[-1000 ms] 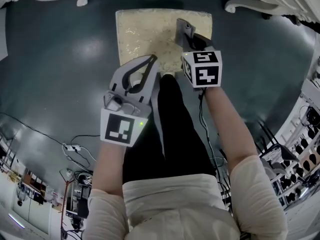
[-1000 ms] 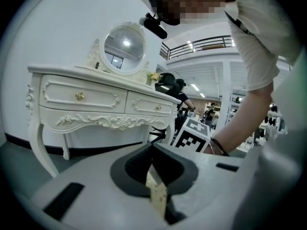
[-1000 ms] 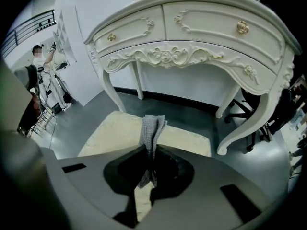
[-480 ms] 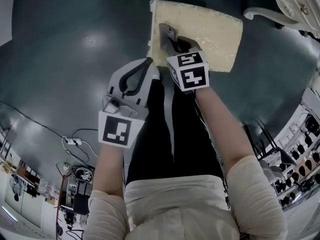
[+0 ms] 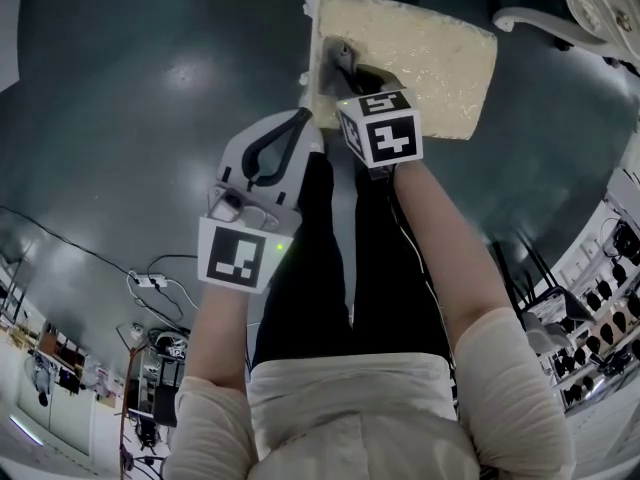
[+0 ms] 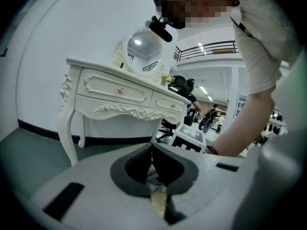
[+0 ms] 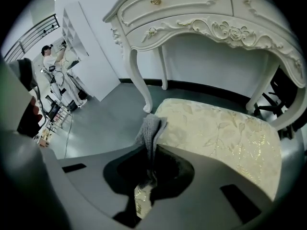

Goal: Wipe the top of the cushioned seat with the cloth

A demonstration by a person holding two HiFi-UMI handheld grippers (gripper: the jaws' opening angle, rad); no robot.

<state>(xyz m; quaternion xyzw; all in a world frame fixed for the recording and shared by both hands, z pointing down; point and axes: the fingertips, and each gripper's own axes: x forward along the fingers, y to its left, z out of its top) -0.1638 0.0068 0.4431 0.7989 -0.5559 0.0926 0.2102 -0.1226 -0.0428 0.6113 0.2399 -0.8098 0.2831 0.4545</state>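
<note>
Swept leftward since a second ago, the right claw (image 5: 338,58), clamped on the grey cloth (image 7: 150,127), sits at the cushioned seat's (image 5: 430,53) left edge. The seat's length lies rightward. The left claw (image 5: 298,120), closed on nothing, hangs nearer the person.

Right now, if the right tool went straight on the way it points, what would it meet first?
Probably the cushioned seat, near its edge. The right tool, shut on the cloth, points down toward that edge, but depth is unclear.
</note>
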